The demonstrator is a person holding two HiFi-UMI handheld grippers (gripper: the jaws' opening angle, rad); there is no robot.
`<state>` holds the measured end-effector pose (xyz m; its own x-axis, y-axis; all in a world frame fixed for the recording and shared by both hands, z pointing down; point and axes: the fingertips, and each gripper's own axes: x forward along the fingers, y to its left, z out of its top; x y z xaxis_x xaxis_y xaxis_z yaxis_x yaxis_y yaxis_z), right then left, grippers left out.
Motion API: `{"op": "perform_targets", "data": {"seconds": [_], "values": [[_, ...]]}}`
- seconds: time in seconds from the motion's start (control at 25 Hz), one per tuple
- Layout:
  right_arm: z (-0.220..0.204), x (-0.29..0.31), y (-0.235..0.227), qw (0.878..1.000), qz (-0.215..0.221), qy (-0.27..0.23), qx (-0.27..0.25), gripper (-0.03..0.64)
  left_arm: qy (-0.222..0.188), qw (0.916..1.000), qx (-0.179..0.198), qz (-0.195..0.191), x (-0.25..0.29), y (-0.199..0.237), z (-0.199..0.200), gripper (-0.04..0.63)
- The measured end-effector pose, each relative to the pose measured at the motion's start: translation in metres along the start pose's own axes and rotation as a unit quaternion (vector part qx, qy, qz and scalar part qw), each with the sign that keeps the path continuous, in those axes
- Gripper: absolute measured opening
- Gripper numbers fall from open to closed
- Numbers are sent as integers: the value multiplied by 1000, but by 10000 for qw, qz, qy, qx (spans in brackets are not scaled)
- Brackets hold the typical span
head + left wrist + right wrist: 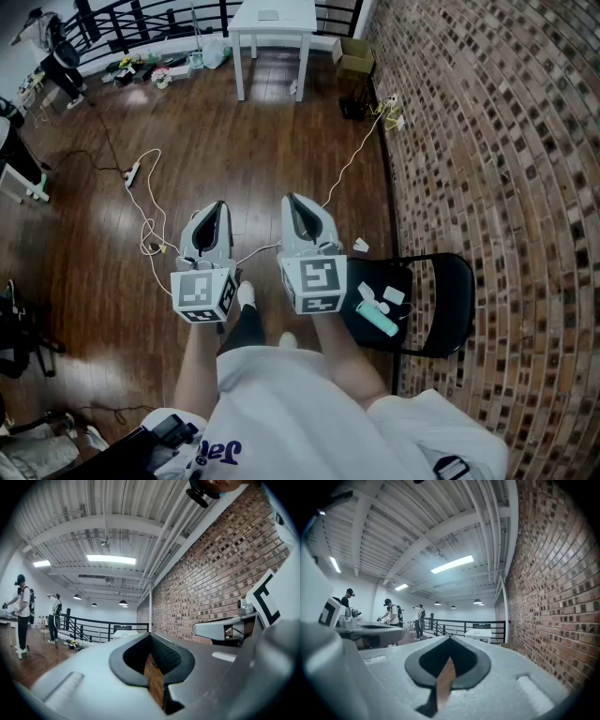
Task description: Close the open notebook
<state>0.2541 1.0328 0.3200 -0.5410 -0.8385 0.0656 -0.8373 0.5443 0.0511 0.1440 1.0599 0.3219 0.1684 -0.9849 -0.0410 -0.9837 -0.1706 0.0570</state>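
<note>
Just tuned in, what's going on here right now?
A person stands on the wood floor, holding the left gripper and right gripper level and side by side, pointing toward a white table across the room. Both grippers are shut and empty. Nothing is handled yet. A flat thing lies on the table, too small to identify.

A brown wood floor (pixel 234 150) runs beside a brick wall (pixel 487 141). A white tabletop (pixel 291 19) stands far off by a black railing (pixel 141 19). A black chair (pixel 441 305) holds a green-blue thing (pixel 378 321). White cords (pixel 145 202) lie on the floor.
</note>
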Motion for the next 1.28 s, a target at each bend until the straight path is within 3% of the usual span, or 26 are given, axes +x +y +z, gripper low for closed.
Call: {"op": "perform_targets", "data": {"seconds": [0.32, 0.6, 0.92, 1.28], "values": [[26, 125, 14, 9999, 36, -129, 83, -9, -175, 9997, 151, -46, 85, 95, 22, 17], [39, 225, 44, 9996, 199, -132, 139, -9, -237, 9996, -85, -89, 146, 175, 34, 17], [17, 295, 29, 9992, 190, 250, 250, -11, 60, 9990, -409, -196, 210, 207, 3, 17], [30, 417, -28, 9985, 477, -33, 282, -11, -18, 9993, -361, 63, 337, 250, 2, 17]]}}
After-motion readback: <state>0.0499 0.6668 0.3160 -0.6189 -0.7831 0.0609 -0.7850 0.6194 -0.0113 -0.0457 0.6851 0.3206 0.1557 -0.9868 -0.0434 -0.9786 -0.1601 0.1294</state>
